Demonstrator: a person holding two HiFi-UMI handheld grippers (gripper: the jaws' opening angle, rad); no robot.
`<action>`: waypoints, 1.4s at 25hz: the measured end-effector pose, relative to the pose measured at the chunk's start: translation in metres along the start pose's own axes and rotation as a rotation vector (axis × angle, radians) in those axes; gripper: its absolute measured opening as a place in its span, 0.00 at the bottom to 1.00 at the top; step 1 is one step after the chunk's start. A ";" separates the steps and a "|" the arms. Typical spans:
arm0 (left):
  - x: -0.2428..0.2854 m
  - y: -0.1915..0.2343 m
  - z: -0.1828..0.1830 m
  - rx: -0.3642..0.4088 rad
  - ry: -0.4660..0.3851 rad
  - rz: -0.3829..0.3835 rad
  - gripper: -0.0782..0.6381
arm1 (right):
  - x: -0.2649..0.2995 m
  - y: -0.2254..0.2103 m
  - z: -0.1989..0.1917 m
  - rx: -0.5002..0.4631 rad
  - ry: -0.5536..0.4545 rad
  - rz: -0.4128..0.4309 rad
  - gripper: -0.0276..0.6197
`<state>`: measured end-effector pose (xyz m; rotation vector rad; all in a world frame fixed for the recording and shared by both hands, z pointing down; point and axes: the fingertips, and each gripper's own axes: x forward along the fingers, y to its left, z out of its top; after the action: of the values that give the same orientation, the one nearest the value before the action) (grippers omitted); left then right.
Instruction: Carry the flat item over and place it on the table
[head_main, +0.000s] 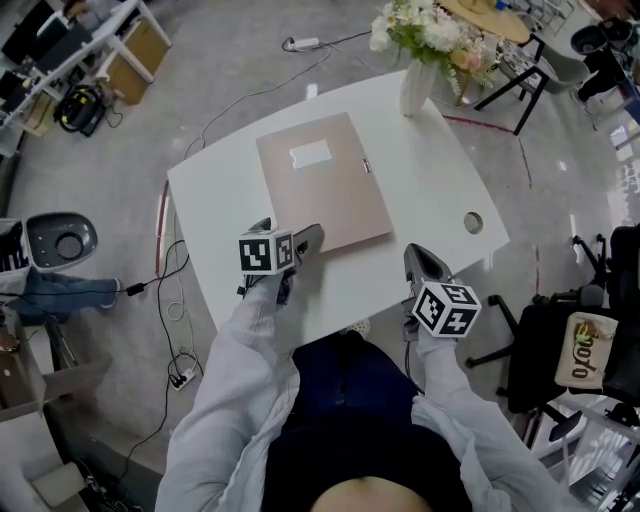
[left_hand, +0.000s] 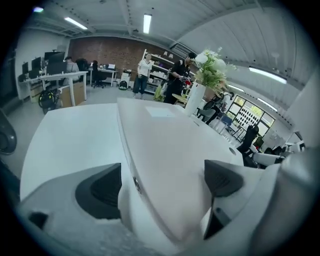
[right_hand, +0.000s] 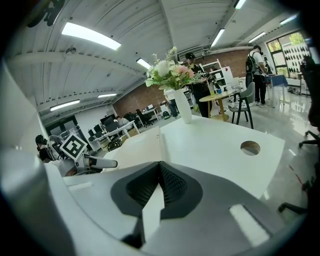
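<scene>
The left gripper (head_main: 288, 232) stands at the near left corner of the flat beige folder with a small white label (head_main: 322, 190). Its jaws are spread wide. In the left gripper view this corner of the folder (left_hand: 165, 150) lies between the two dark pads (left_hand: 100, 192), but they do not press on it, so nothing is gripped.

The folder rests flat on the round-cornered white table (head_main: 420, 170), about in its middle. Its long axis runs away from the person, with the far end leaning a little to the left. From the left gripper, the whole sheet stretches forward and to the right (this is the relation that matters now). I judge that the placing is nearly done. The remaining move is to draw the left gripper straight back toward the person, off the corner, without dragging the folder.

The right gripper (head_main: 425, 262) hovers at the near edge of the table, beside the folder's near right corner and apart from it. Its jaws are closed together with nothing between them (the right gripper view shows this plainly). It is farther from the folder than the left one.
</scene>
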<state>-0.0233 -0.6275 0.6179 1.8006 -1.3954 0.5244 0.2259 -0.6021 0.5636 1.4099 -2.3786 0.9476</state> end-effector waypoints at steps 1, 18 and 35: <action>-0.002 -0.001 -0.002 0.000 -0.001 -0.011 0.84 | -0.001 0.001 0.000 -0.002 -0.004 -0.002 0.06; -0.121 -0.045 0.025 0.006 -0.333 -0.219 0.49 | -0.012 0.069 0.032 -0.100 -0.071 0.123 0.06; -0.209 -0.001 -0.013 0.008 -0.568 -0.003 0.11 | -0.005 0.152 0.038 -0.349 -0.054 0.318 0.06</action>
<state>-0.0857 -0.4884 0.4741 2.0495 -1.7573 0.0035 0.1053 -0.5719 0.4682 0.9612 -2.6943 0.5207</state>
